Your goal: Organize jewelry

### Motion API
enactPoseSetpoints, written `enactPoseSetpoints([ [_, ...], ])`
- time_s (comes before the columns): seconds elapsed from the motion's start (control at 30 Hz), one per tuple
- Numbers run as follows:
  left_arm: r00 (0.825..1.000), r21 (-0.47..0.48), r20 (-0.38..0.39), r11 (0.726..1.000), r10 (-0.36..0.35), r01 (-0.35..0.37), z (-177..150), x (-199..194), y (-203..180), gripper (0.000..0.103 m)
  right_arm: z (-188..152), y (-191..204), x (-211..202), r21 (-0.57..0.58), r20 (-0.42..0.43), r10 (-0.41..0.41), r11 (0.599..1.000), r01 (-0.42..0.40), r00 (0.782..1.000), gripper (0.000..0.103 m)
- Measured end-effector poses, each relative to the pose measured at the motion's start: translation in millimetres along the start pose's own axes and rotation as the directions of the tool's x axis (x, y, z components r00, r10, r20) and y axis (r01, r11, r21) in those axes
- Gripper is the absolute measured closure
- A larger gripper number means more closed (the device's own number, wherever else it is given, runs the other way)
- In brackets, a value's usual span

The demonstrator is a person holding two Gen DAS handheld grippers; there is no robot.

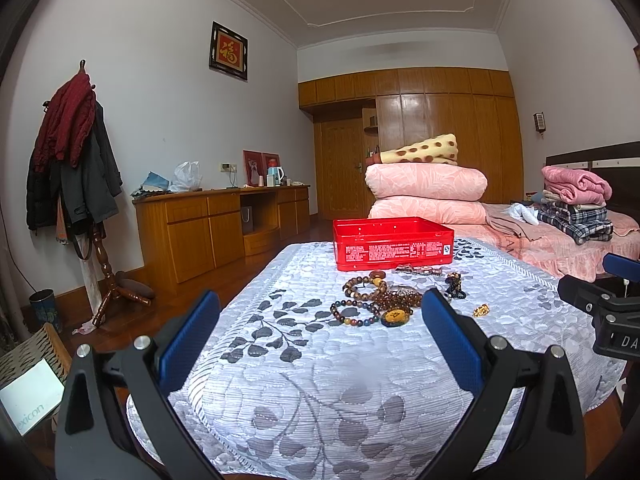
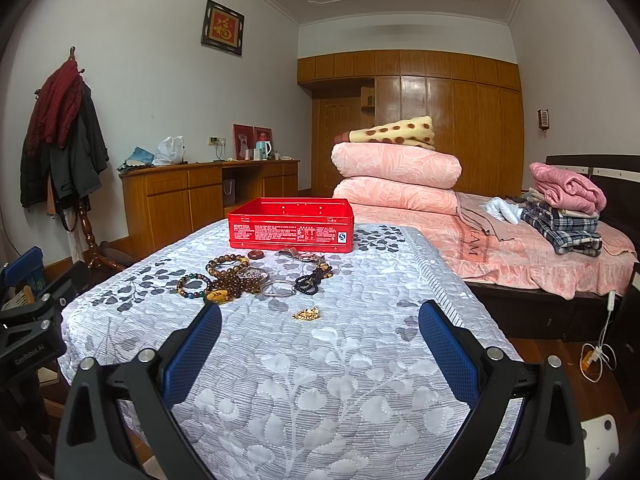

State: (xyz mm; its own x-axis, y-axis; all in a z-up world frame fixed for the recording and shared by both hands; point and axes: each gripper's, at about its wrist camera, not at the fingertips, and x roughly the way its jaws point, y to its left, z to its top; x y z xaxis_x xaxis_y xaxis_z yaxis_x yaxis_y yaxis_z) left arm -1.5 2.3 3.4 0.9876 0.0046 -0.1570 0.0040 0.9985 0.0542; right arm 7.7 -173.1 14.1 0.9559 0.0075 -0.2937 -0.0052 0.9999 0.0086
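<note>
The left claw [image 1: 320, 320] is wide apart and holds nothing. The right claw [image 2: 320, 324] is wide apart too, with nothing in it. Both hang over a desk covered by a grey leaf cloth [image 2: 320, 392], and both are a little way back from the jewelry.

The jewelry lies in a small heap on the cloth, just in front of the red box [image 2: 291, 222]. The box has no lid on and looks ready to be filled.

On the left of the heap is a ring of colored beads [image 2: 193, 285], touching a yellow stone [image 2: 218, 296]. Next come brown bead strings [image 2: 236, 276] all piled together. A pull on one could drag the others along, or knock some off the desk edge. A thin silver ring [image 2: 277, 288] lies partly under them, flat on the cloth, so a claw may slip off it or pinch the cloth instead. To the right are black beads [image 2: 308, 282]. Nearest the right claw, apart from the heap, sits a tiny gold piece [image 2: 307, 314]. It is so small that it could pop out and get lost.
</note>
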Motion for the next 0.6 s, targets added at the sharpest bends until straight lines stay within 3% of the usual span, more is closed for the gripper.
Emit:
enactPoseSetpoints([
  [0.6,1.000,-0.001,0.004,1.000,0.002,-0.002,5.5,-3.2,6.7,0.005,0.1,-0.2,-1.2,0.002,0.002,0.000,1.000,0.000,1.000,0.006],
])
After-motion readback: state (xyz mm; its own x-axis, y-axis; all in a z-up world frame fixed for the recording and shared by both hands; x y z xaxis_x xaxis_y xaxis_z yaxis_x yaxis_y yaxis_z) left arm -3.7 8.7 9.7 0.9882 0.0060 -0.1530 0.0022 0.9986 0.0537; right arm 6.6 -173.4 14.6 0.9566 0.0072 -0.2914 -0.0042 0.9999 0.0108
